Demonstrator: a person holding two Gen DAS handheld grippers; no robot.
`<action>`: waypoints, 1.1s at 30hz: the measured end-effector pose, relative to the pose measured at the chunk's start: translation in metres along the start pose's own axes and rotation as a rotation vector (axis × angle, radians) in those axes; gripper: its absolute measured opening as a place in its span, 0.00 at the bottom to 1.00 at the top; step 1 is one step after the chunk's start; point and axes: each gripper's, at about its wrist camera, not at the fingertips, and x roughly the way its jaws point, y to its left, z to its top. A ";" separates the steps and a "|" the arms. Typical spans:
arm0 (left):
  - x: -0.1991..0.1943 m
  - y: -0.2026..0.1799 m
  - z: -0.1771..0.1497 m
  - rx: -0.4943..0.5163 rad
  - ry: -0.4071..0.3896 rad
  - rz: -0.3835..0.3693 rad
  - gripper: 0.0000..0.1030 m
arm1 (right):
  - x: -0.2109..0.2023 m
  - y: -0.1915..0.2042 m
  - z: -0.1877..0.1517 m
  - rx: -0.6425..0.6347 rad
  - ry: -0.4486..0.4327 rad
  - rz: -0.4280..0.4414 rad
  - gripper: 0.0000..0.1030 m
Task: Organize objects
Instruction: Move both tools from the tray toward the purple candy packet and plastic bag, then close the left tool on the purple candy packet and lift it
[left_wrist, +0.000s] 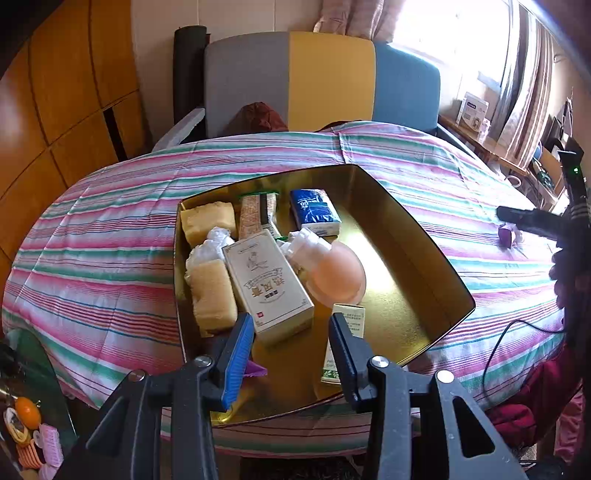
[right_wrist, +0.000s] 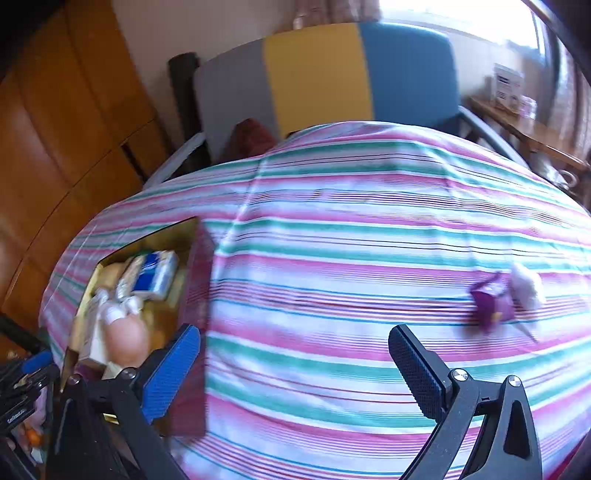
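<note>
An open gold tin (left_wrist: 417, 243) sits on the striped tablecloth (left_wrist: 110, 236). It holds two yellow sponges (left_wrist: 214, 295), a cream box (left_wrist: 266, 284), a blue tissue pack (left_wrist: 314, 212), a pink round item (left_wrist: 338, 275), a wrapped bar (left_wrist: 255, 214) and a small white-green box (left_wrist: 349, 321). My left gripper (left_wrist: 291, 319) hovers over the tin's near end, open, with nothing between its pads. My right gripper (right_wrist: 293, 332) stands wide open over bare cloth. A small purple object (right_wrist: 491, 306) and a white lump (right_wrist: 528, 288) lie ahead to its right. The tin (right_wrist: 195, 280) is at its left.
A grey, yellow and blue chair back (left_wrist: 325, 77) stands behind the table. Wooden cabinets (left_wrist: 62, 92) are at the left. A low glass table (left_wrist: 33, 417) with small items is at the lower left. A black cable (left_wrist: 495, 347) and a red garment (left_wrist: 532, 398) hang at the right edge.
</note>
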 end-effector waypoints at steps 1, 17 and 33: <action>0.001 -0.001 0.001 0.005 0.002 0.002 0.41 | -0.003 -0.011 0.001 0.019 -0.006 -0.015 1.00; 0.003 -0.055 0.034 0.154 -0.027 -0.016 0.41 | -0.031 -0.180 0.001 0.481 -0.128 -0.194 1.00; 0.035 -0.169 0.077 0.332 0.019 -0.175 0.41 | -0.049 -0.231 -0.026 0.799 -0.195 -0.161 1.00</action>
